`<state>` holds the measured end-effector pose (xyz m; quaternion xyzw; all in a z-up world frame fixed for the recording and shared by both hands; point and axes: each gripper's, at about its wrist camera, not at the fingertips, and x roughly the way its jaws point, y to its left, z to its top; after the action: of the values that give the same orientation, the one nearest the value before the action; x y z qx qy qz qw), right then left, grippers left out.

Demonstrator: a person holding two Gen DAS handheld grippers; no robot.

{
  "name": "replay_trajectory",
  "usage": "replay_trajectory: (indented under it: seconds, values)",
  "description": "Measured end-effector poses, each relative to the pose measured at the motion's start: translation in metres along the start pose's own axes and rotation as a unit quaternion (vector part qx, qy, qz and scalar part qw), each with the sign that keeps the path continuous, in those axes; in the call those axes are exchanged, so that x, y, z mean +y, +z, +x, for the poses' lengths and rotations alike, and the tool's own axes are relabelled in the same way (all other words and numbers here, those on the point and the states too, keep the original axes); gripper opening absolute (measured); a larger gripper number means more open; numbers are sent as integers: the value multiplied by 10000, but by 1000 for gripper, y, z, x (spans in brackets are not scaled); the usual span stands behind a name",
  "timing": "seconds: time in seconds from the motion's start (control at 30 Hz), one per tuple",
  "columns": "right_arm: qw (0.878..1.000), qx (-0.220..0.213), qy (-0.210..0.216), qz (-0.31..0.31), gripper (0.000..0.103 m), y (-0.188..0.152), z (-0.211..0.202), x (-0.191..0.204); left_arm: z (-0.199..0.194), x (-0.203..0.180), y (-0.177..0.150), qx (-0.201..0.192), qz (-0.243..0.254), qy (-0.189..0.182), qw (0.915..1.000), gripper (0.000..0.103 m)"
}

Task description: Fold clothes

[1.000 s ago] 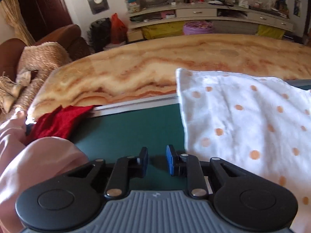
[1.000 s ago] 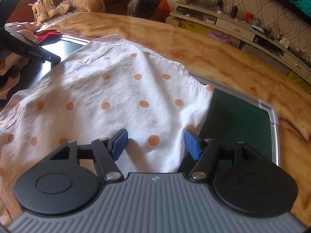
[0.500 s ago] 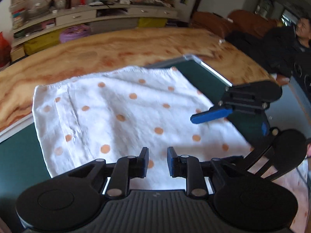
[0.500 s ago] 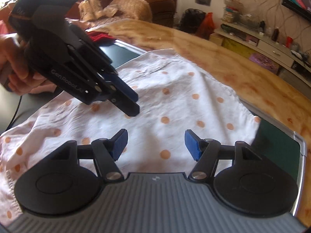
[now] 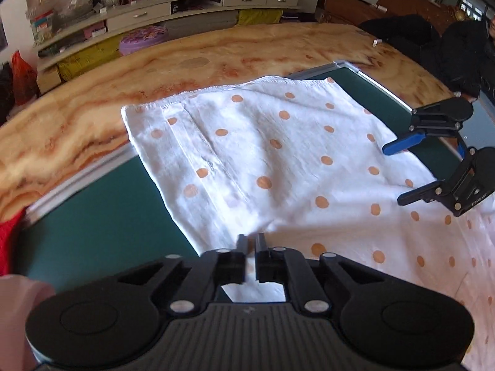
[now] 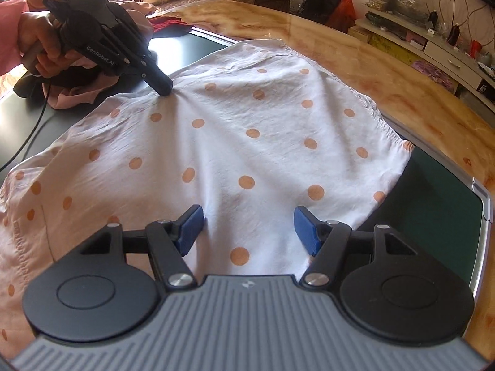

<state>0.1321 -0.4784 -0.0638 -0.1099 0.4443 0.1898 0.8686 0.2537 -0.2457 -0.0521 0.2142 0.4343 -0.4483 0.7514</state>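
Partly hidden, the near edge of the white garment with orange dots [image 5: 278, 160] passes under my left gripper [image 5: 251, 241], so from the left wrist view I cannot see how much cloth lies between the fingers. The jaws are narrow and closing, and a fold of the fabric rises into the slit between them. In the right wrist view the same gripper [image 6: 164, 89] has its tip set into the far left edge of the garment [image 6: 247, 142], where creases radiate from the contact; I read this as a pinch on the cloth. The hand [image 6: 40, 46] holding it is cut off at the left frame border.

My right gripper [image 6: 249, 225] stands wide above the near right part of the garment, with fabric visible between the blue pads [image 6: 304, 228]; whether the pads touch the cloth is not clear. In the left wrist view it [image 5: 399, 173] appears at the right edge, partly cut off.

The garment lies spread on a dark green mat [image 5: 102, 228] with a metal rim, which rests on a marble-patterned table [image 5: 216, 58]. A red cloth [image 5: 7, 241] shows at the left border, and a pink cloth pile [image 6: 77, 92] sits beyond the left gripper. Across the room, a long shelf unit [image 5: 201, 3] carries clutter too small to identify. A person in dark clothing [image 5: 464, 52] sits at the far right, mostly out of frame.
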Motion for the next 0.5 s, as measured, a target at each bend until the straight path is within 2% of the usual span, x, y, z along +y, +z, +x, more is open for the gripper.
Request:
replay_trajectory:
  seconds: [0.07, 0.13, 0.2, 0.27, 0.33, 0.37, 0.4, 0.43, 0.5]
  values:
    - [9996, -162, -219, -105, 73, 5, 0, 2, -5, -3, 11, -419, -193, -242, 9986, 23]
    - [9979, -497, -383, 128, 73, 17, 4, -3, 1, -8, 23, -688, -368, -344, 9964, 28]
    - [9954, -708, -398, 503, 73, 30, 14, -12, 23, -13, 35, -681, -471, -378, 9958, 28]
    - [9949, -651, -383, 670, 73, 33, 26, -21, 44, -14, 36, -523, -502, -267, 9970, 28]
    - [9947, -552, -405, 774, 74, 35, 39, -30, 51, -8, 33, -621, -604, -225, 9960, 23]
    - [9941, -552, -410, 839, 74, 34, 41, -35, 50, 0, 30, -654, -774, -257, 9945, 10]
    - [9931, -571, -449, 919, 74, 31, 40, -41, 49, 8, 26, -677, -893, -163, 9936, 4]
    - [9917, -579, -522, 1026, 74, 26, 37, -49, 47, 15, 22, -717, -959, -3, 9928, 4]
    - [9884, -584, -653, 1239, 74, 18, 32, -64, 43, 30, 16, -725, -1183, -30, 9903, 4]
